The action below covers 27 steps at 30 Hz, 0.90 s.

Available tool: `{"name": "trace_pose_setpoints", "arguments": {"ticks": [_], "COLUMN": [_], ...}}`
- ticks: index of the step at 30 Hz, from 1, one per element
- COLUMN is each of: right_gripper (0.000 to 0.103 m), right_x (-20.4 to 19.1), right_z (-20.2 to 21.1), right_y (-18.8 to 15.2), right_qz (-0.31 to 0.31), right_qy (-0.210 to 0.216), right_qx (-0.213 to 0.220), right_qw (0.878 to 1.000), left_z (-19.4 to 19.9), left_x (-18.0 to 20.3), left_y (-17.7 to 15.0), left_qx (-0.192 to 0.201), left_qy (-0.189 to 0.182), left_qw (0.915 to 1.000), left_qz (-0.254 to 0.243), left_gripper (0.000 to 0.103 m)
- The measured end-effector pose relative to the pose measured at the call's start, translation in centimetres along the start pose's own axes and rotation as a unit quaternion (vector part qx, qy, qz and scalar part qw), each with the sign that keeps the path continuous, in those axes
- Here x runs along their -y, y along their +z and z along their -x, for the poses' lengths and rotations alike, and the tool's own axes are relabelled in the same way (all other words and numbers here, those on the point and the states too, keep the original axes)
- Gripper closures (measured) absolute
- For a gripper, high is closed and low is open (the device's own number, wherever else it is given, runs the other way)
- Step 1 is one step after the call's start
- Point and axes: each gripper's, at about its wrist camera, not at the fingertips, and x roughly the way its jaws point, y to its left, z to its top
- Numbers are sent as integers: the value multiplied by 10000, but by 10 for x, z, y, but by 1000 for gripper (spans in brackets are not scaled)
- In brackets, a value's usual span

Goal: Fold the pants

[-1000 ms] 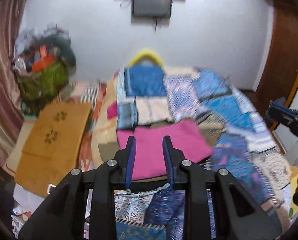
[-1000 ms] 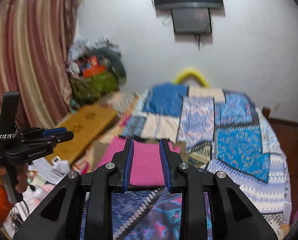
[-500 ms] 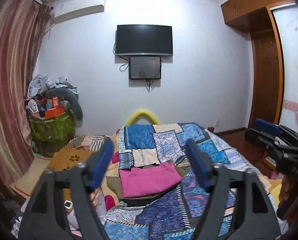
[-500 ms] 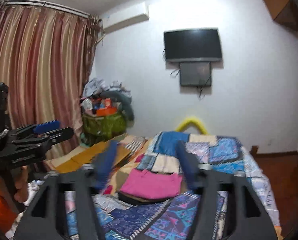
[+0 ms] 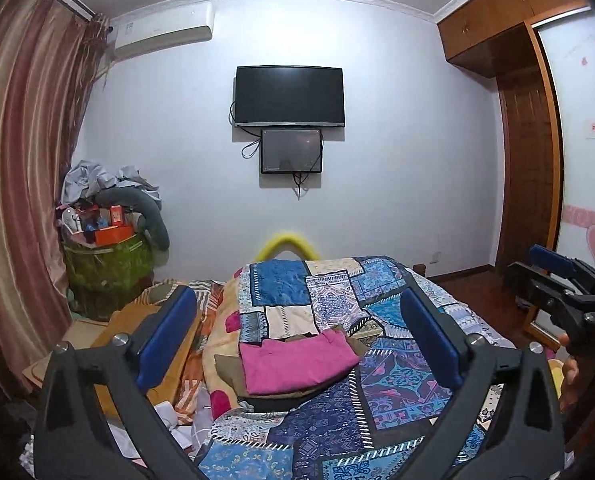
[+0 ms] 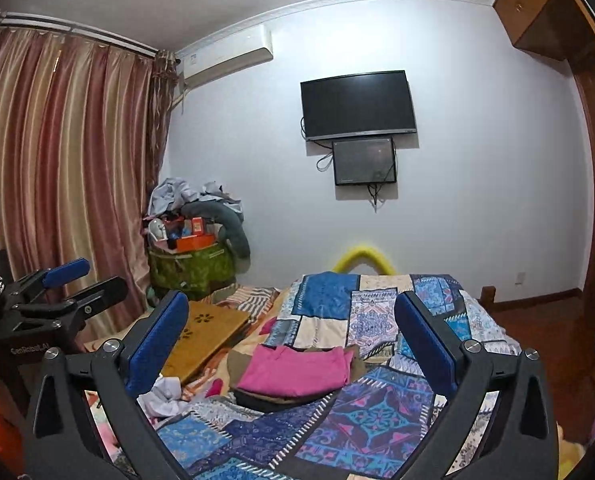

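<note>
One folded pair of pink pants [image 5: 297, 364] lies flat on the patchwork quilt [image 5: 397, 384], topping a small stack of at least two darker folded garments [image 5: 233, 368], brown and black. Its long axis runs across the quilt, left to right; which end is the waistband cannot be told. Two grippers stand short of the pants: the left gripper [image 5: 297, 344] and the right gripper [image 6: 293, 344], each with jaws opening, spread wide, nothing between them. Two dark screens [image 5: 289, 96] hang on the wall beyond the quilt.
</note>
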Motion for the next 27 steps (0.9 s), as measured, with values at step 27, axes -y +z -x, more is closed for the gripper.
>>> {"name": "trace_pose_setpoints", "arguments": {"ticks": [27], "right_gripper": [1], "right_x": [0], "right_z": [6], "right_y": [-9], "right_qz": [-15], "right_qy": [49], "right_qx": [-123], "right_qw": [9999], "left_z": [-10], "left_x": [2], "left_y": [-8], "left_qx": [-139], "left_qy": [-99], "left_qw": [9997], "left_qz": [175], "left_gripper": [0]}}
